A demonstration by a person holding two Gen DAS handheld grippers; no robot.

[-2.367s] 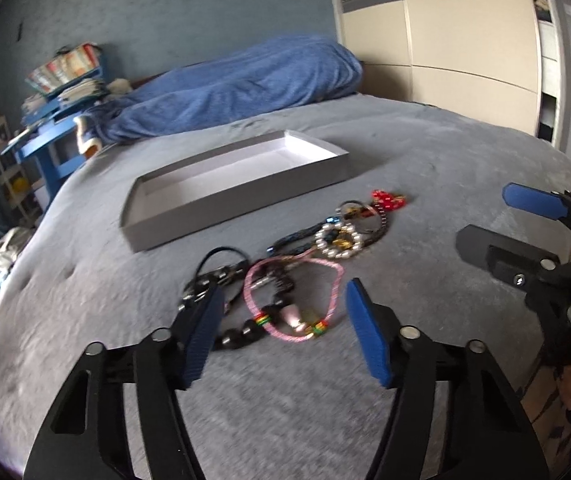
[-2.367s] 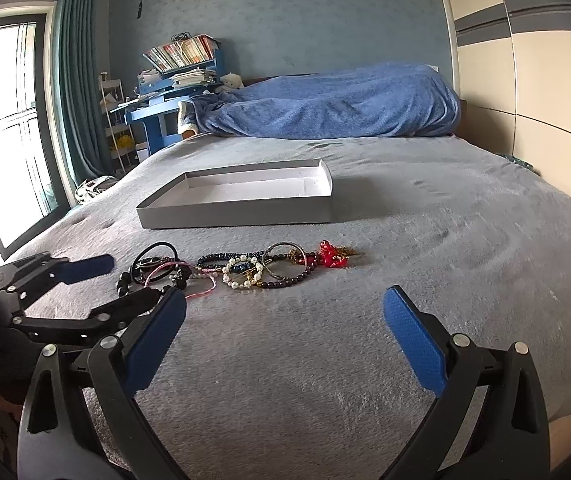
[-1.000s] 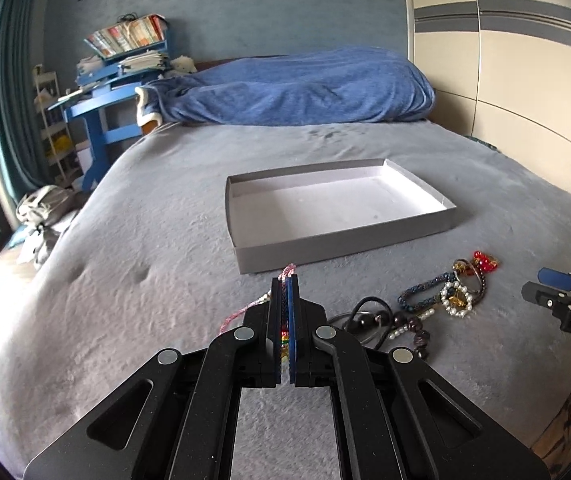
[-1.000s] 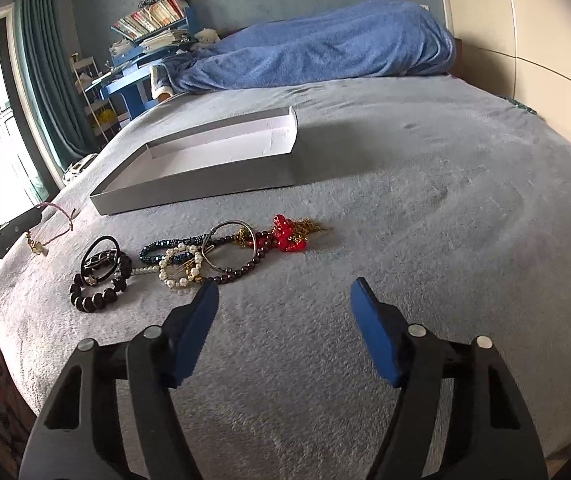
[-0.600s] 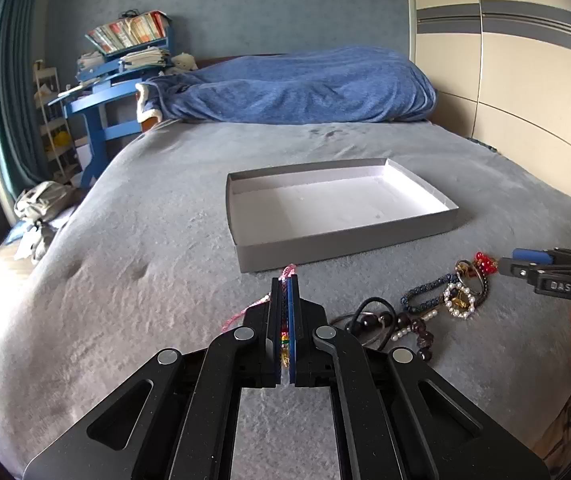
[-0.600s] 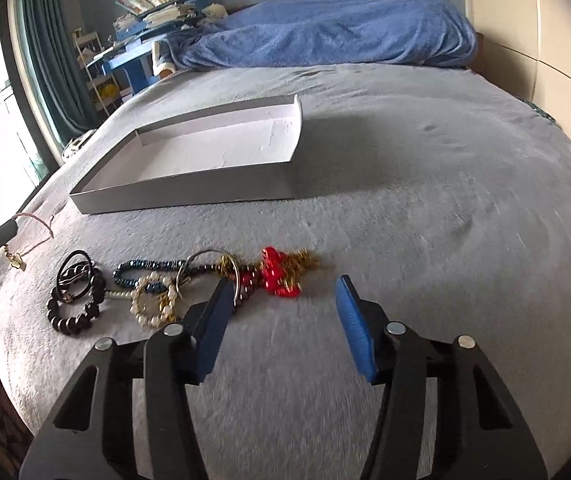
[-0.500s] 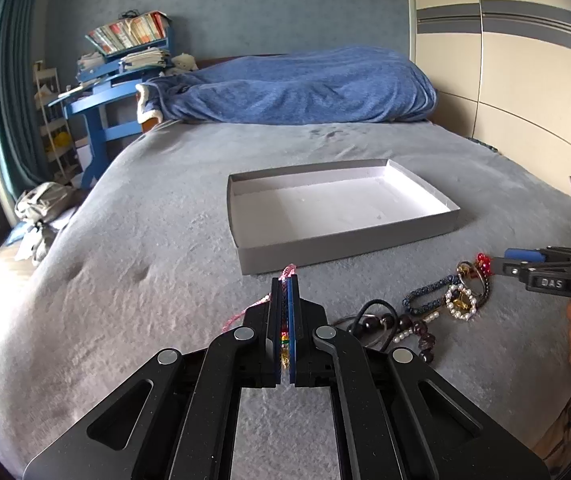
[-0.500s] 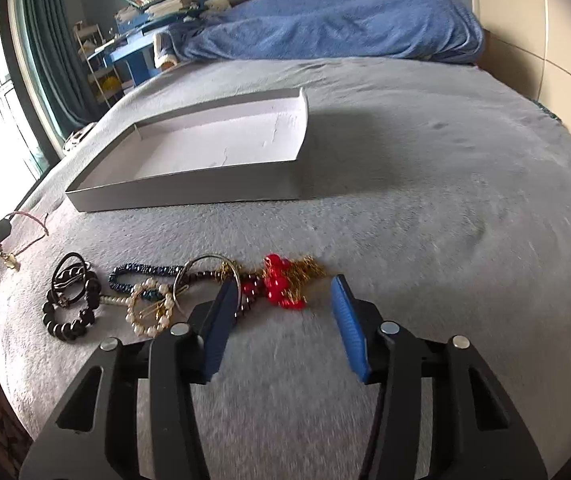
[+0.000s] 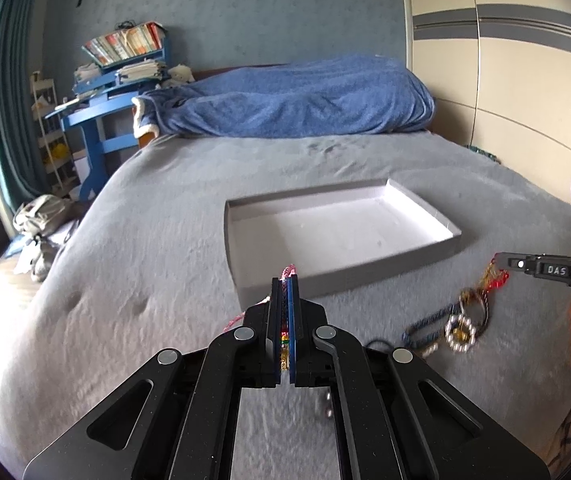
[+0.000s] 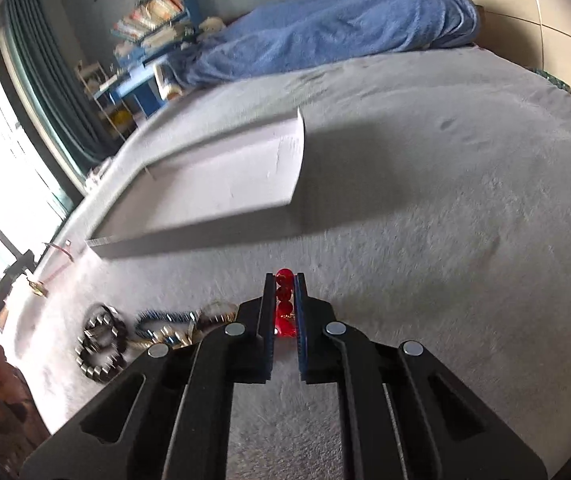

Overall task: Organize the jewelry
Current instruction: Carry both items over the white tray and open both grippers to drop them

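My left gripper is shut on the pink cord bracelet, held above the grey bed just in front of the shallow grey tray. The bracelet also hangs from it in the right wrist view. My right gripper is shut on the red bead jewelry, right of the pile; it shows in the left wrist view with the red piece under its tip. The pearl bracelet, the dark blue bead strand and the black bead bracelet lie on the bed.
The tray is empty and lies ahead of both grippers. A blue blanket is heaped at the head of the bed. A blue desk with books stands far left. Wardrobe doors are on the right.
My right gripper has come down on the red bead jewelry and closed on it. My left gripper, shut on the pink bracelet since a second ago, has barely moved.
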